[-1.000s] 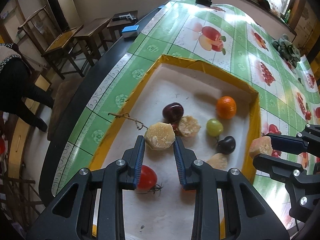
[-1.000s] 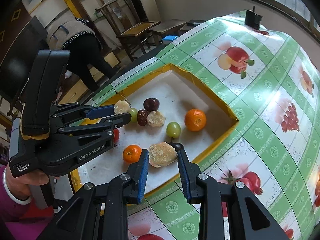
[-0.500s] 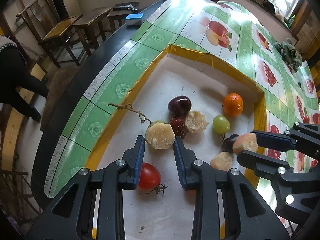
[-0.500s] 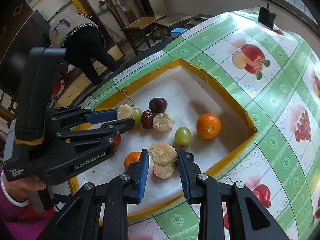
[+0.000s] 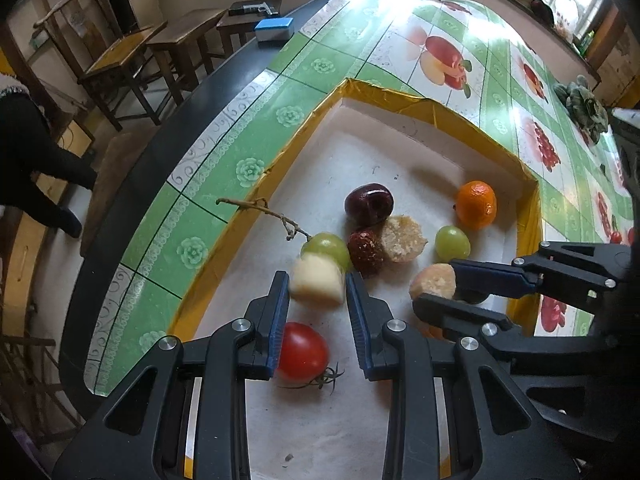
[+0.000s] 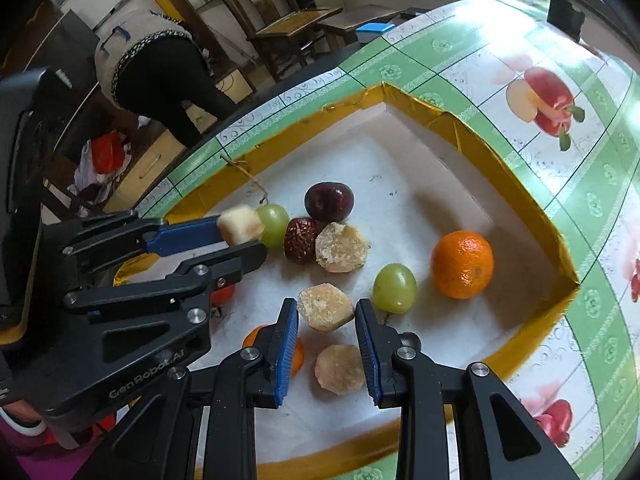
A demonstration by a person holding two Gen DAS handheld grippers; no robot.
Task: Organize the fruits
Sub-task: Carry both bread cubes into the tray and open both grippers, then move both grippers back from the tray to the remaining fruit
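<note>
A gold-rimmed white tray (image 5: 436, 114) (image 6: 516, 184) holds the fruit. My left gripper (image 5: 318, 292) is shut on a pale yellow chunk (image 5: 317, 284) (image 6: 241, 226) low over the tray, beside a green grape (image 5: 326, 248) on a stem. My right gripper (image 6: 326, 312) is shut on a tan chunk (image 6: 325, 307) (image 5: 434, 280) above another chunk (image 6: 339, 368). In the tray lie a dark plum (image 5: 369, 205), a red date (image 5: 365, 252), a crumbly chunk (image 5: 401, 238), a second grape (image 5: 452, 243), a tangerine (image 5: 477, 204) and a tomato (image 5: 302, 352).
The tray sits on a green fruit-print tablecloth (image 5: 452, 60). A second tangerine (image 6: 296, 354) lies under my right gripper's left finger. Wooden chairs (image 5: 132, 56) and a standing person (image 6: 160, 60) are beyond the table edge. A blue box (image 5: 274, 29) rests on a stool.
Both grippers have moved forward and lower over the tray, each still holding its chunk. My right gripper has crossed the rim from outside and now hangs over the tray floor.
</note>
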